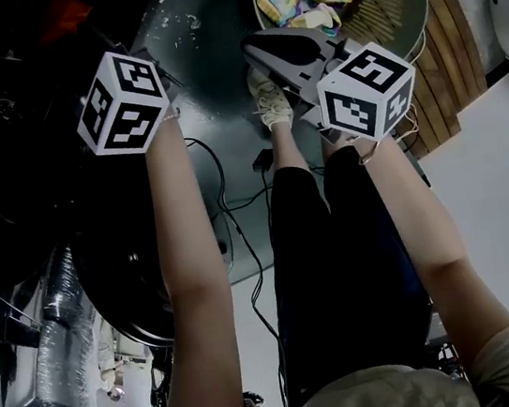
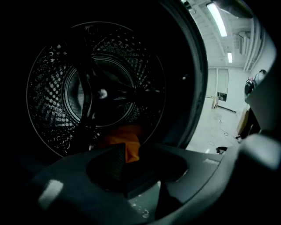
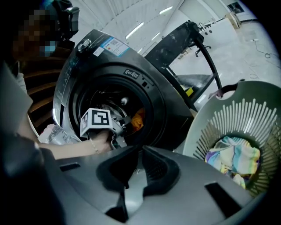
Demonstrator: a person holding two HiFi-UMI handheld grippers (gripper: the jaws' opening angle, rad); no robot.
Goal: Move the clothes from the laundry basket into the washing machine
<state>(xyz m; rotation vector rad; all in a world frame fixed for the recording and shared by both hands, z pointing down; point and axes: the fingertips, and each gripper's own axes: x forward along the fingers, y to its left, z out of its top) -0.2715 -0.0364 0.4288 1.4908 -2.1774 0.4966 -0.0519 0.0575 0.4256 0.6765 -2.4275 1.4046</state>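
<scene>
An orange garment (image 2: 125,138) lies in the drum (image 2: 52,96) beyond the left gripper (image 2: 131,151), jaws parted and empty; more clothes (image 3: 232,158) wait in the basket (image 3: 246,114) near the right gripper (image 3: 139,154), jaws together, empty.

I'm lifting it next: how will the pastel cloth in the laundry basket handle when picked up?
The pastel cloth lies crumpled in soft folds, so it will probably hang limp. It looks thin, so it is likely light. Heaped against the slotted wall of the laundry basket, a trailing end might catch.
</scene>
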